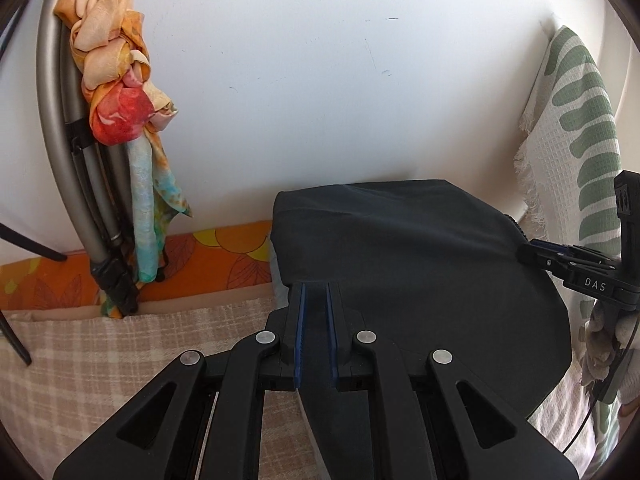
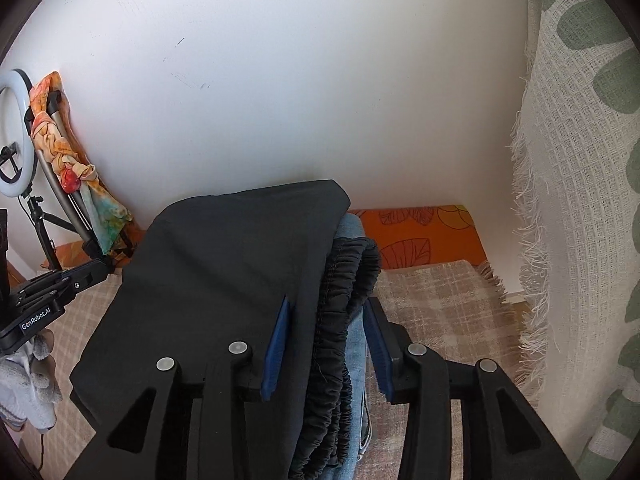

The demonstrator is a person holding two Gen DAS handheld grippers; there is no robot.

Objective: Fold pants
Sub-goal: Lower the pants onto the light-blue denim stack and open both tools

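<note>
A: Nearest, what do the grippers hold?

B: The left gripper (image 1: pixel 316 292) has its jaws clenched on the black pants (image 1: pixel 420 248) at their left edge. The right gripper (image 2: pixel 328 312) straddles the elastic waistband, jaws spread; whether they pinch it, I cannot tell.

A: And progress?

B: The pants look folded, resting on a denim garment (image 2: pixel 354 232) on the checked blanket (image 2: pixel 436 296). Release seems to remain.

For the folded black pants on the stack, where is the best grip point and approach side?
Grip the black pants at the gathered elastic waistband, coming in from their right edge: it is the thickest, bunched part and gives the pads purchase. The right gripper already straddles it, with jeans lying beneath.
</note>
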